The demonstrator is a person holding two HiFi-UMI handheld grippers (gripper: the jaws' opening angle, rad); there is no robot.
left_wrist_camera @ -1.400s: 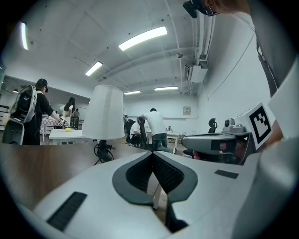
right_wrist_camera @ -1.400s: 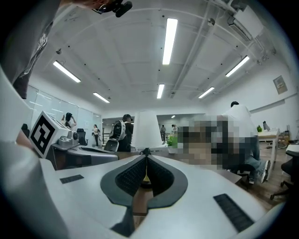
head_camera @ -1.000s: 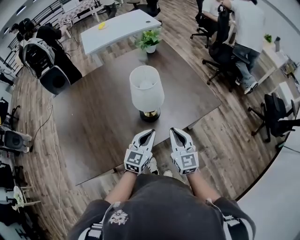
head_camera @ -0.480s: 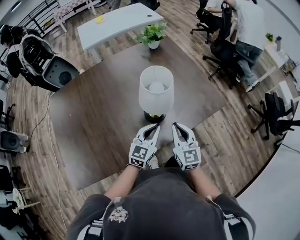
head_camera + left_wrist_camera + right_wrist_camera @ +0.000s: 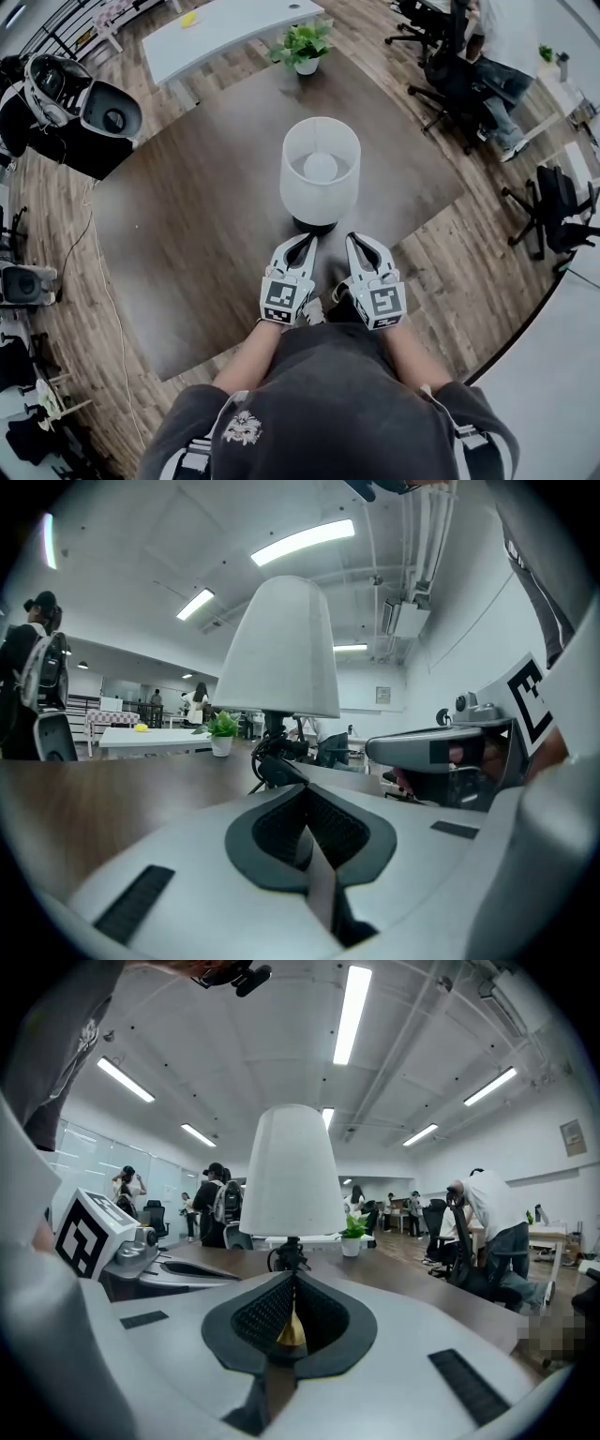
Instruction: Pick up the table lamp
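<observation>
The table lamp stands on the dark brown table (image 5: pixel 187 234), with a white shade (image 5: pixel 320 169) over a dark round base (image 5: pixel 314 226). Both grippers lie side by side just short of that base. My left gripper (image 5: pixel 307 240) is shut and holds nothing; in the left gripper view its tips (image 5: pixel 302 791) meet below the lamp's shade (image 5: pixel 281 649) and its corded stem (image 5: pixel 272 758). My right gripper (image 5: pixel 355 239) is also shut and holds nothing. In the right gripper view its tips (image 5: pixel 289 1281) line up with the shade (image 5: pixel 292 1171), and a gold bit of the base (image 5: pixel 289 1331) shows through the jaws' hollow.
A potted plant (image 5: pixel 305 45) stands at the table's far edge, with a white table (image 5: pixel 234 23) behind it. Office chairs (image 5: pixel 553 202) and a seated person (image 5: pixel 497 56) are to the right. Black-and-white equipment (image 5: pixel 94 108) sits at the left. The table's near edge runs under my hands.
Both grippers have moved forward and down together, from the table's near edge up to the lamp's base. Their jaws stayed shut. The lamp has not moved.
</observation>
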